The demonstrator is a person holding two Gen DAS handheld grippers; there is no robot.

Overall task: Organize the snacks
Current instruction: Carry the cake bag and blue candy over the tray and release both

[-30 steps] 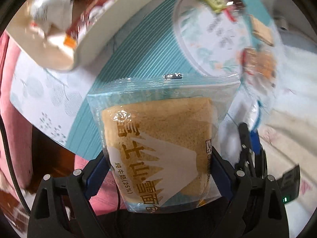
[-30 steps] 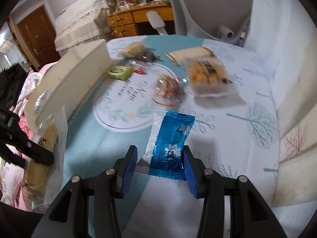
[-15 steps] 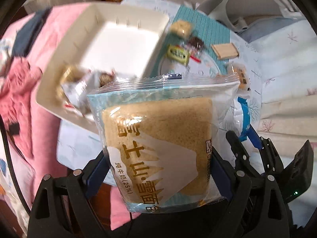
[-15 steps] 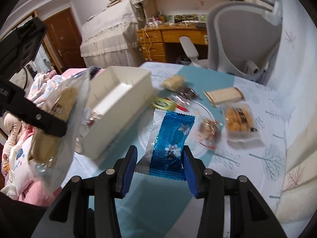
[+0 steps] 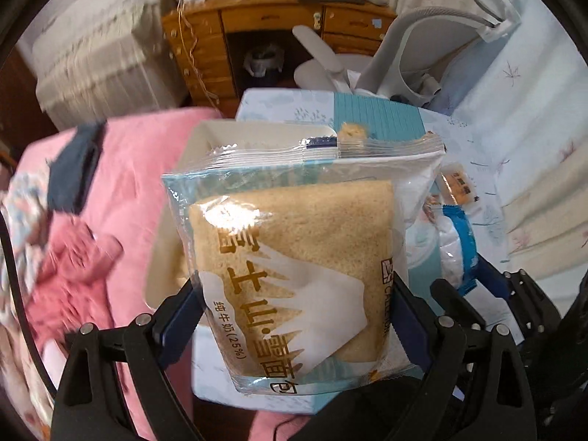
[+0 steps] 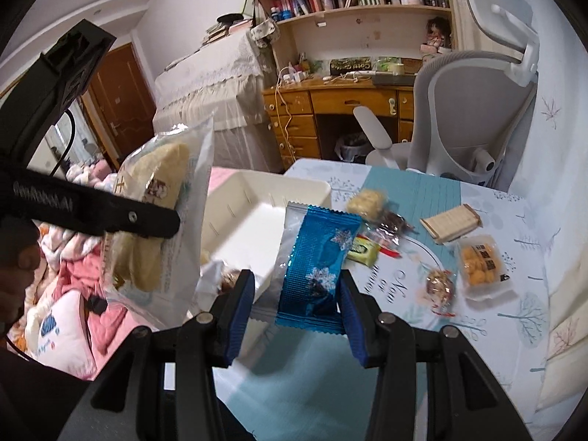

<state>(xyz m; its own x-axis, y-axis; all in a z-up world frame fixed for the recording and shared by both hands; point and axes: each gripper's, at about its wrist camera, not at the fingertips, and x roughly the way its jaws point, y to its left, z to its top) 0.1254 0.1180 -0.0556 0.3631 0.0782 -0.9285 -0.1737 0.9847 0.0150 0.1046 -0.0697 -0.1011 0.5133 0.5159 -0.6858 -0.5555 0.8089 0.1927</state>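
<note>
My left gripper (image 5: 294, 294) is shut on a clear packet of brown sliced bread (image 5: 290, 257) and holds it upright in the air. Behind the packet lies the cream tray (image 5: 161, 250), mostly hidden. My right gripper (image 6: 296, 286) is shut on a shiny blue snack packet (image 6: 316, 264), held above the table's teal cloth (image 6: 415, 191). In the right wrist view the bread packet (image 6: 161, 220) hangs at the left, over the near left corner of the tray (image 6: 257, 187). A few wrapped snacks lie in the tray's near end. The blue packet (image 5: 459, 242) also shows at the right of the left wrist view.
Loose snacks lie on the table right of the tray: a wafer pack (image 6: 450, 222), an orange biscuit pack (image 6: 477, 261), a yellow-green sweet (image 6: 362, 251), a round wrapped sweet (image 6: 439, 283). A grey office chair (image 6: 470, 117) and wooden desk (image 6: 330, 103) stand beyond. Pink bedding (image 6: 73, 275) lies left.
Both grippers have risen with their packets. The left one rolled and tipped up, so the tray slid from the upper left to behind the bread. The right view now looks over the tray.
</note>
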